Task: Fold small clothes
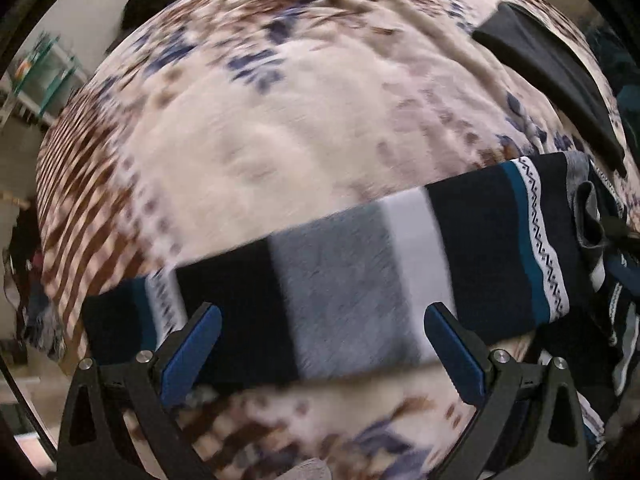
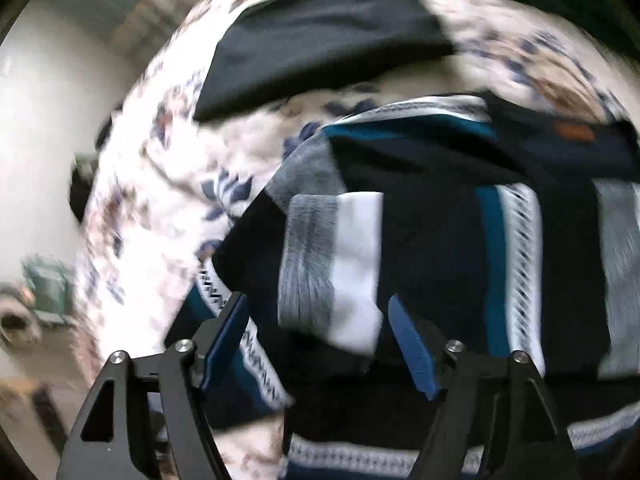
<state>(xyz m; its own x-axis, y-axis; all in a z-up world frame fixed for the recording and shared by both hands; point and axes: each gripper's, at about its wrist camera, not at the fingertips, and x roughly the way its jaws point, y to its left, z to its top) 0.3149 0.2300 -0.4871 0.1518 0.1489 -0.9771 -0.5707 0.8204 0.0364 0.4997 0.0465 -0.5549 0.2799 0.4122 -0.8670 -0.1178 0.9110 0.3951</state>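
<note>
A striped knit garment (image 1: 344, 280) in navy, grey, white and teal lies folded across a patterned cream blanket (image 1: 280, 120). My left gripper (image 1: 322, 316) hovers over its grey and white bands, jaws wide apart, nothing between the blue pads (image 1: 192, 356). In the right wrist view the same garment (image 2: 440, 208) fills the lower right, with a grey and white fold on top. My right gripper (image 2: 316, 316) stands open just above that fold; I cannot tell if the pads (image 2: 412, 348) touch the cloth. Both views are motion-blurred.
A flat black garment (image 1: 552, 72) lies on the blanket beyond the striped one, also seen as the black garment (image 2: 320, 40) at the top of the right view. The blanket (image 2: 152, 184) edge drops off to the left, with a shelf (image 1: 44, 76) and floor beyond.
</note>
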